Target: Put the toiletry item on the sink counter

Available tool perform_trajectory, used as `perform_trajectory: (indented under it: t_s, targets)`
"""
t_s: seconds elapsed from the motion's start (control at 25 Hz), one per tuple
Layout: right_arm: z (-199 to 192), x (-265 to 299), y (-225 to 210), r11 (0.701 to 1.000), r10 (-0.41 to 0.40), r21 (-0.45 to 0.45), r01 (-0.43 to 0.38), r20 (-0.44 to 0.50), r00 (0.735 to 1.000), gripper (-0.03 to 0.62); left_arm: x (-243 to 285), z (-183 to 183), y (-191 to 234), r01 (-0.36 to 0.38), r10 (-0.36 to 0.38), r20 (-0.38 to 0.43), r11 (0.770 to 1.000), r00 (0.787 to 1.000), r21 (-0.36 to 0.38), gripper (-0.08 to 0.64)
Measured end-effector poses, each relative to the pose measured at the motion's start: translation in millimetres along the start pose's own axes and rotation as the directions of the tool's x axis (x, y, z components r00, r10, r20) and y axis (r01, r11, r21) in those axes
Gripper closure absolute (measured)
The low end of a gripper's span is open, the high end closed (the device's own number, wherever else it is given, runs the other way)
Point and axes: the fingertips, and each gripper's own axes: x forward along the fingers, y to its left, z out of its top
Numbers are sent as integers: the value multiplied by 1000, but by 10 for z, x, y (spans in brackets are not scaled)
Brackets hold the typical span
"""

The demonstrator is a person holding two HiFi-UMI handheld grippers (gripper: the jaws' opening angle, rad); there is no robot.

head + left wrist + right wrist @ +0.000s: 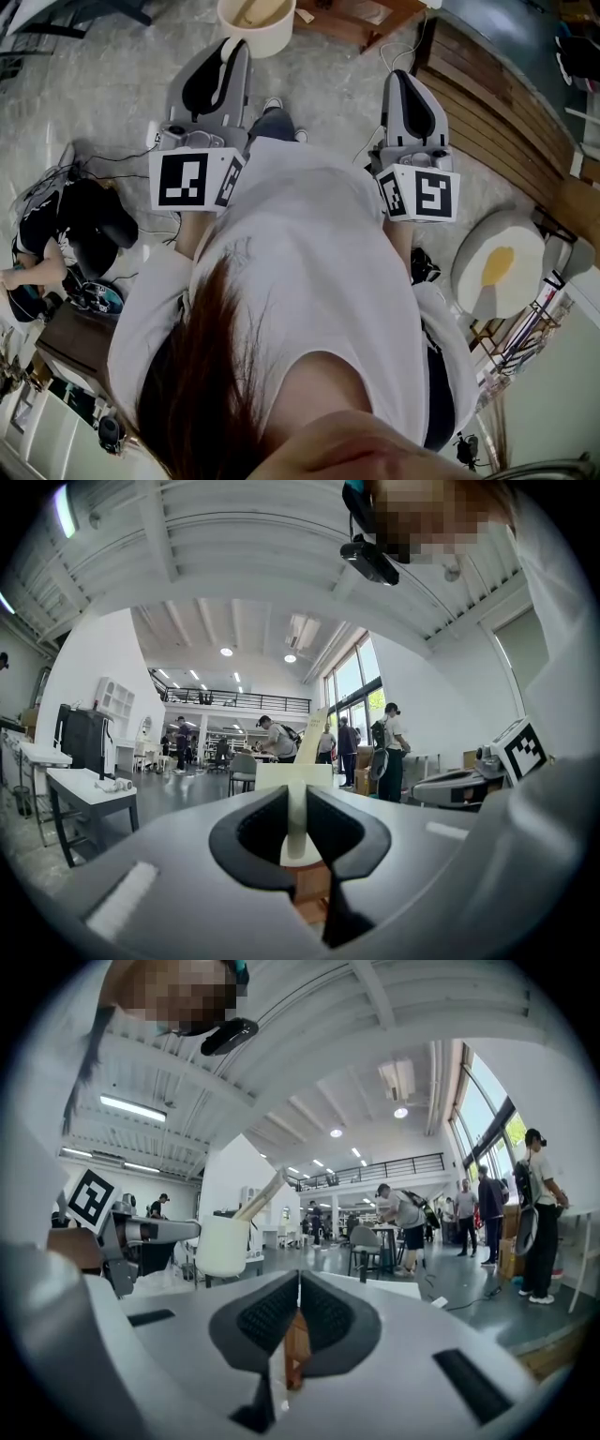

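Observation:
A cream cup with a pale stick-like item leaning in it hangs over the floor at the top of the head view. My left gripper is shut on the cup's rim. In the left gripper view the cup's thin wall stands pinched between the jaws of the left gripper. In the right gripper view the cup and its stick show at the left, held out level. My right gripper is shut with nothing in it, and in the head view the right gripper points forward beside the left one.
A brown wooden slatted surface runs along the right. A round white cushion with a yellow spot lies below it. A person in dark clothes crouches at the left among cables. People and tables stand far off.

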Motion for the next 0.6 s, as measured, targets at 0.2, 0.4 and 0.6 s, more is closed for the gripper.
perform_trajectory:
  t_s: [0.2, 0.4, 0.6]
  targets:
    - [-49, 155, -32, 1000, -11, 4, 11, -23, 1000, 581, 151, -33, 132, 8, -8, -6, 1000, 1000, -9, 512]
    - [-19, 478, -60, 1000, -31, 0, 31, -33, 999, 581, 398, -28, 400, 26, -26, 3, 1000, 1000, -10, 512]
    - [127, 984, -73, 999, -42, -9, 42, -38, 998, 581, 751, 54, 777, 52, -52, 12, 999, 999, -8, 512]
